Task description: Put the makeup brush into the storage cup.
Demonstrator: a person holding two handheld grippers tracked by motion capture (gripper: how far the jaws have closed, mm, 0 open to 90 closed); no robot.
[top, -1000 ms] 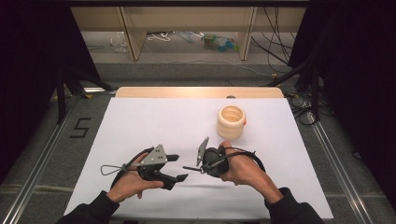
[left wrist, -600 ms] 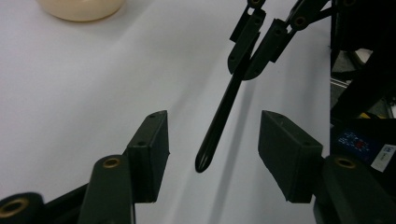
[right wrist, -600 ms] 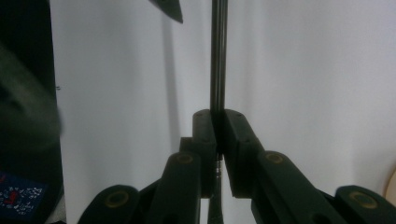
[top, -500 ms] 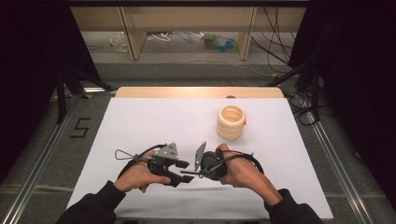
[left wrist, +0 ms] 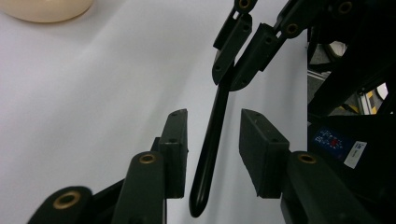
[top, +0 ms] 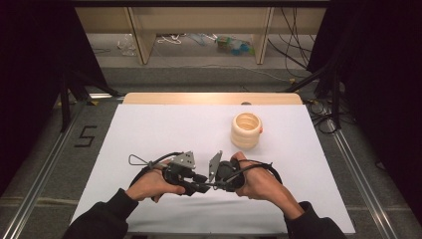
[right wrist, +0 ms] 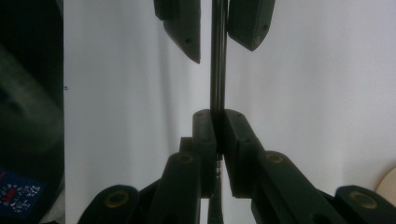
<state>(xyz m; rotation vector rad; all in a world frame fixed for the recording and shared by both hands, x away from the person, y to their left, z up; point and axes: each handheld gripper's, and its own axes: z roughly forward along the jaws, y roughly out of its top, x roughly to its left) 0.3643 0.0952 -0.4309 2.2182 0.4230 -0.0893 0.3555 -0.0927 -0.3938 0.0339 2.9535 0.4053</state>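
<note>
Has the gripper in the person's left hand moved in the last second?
Yes. The left gripper has shifted rightward across the white table, toward the cream ribbed cup, meeting the right gripper, which holds a thin black stick.

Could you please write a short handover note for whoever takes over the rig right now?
Right gripper: shut on the thin black rod, held above the white table cover.
Left gripper: open, its jaws either side of the rod's free end, not clamped yet.
Both hands meet near the front middle of the table in the high view; the cream ribbed cup stands apart behind them, untouched.
Done: the rod is picked up and offered to the left gripper.
Left, probably: close the left gripper on the rod, then release the right.
</note>
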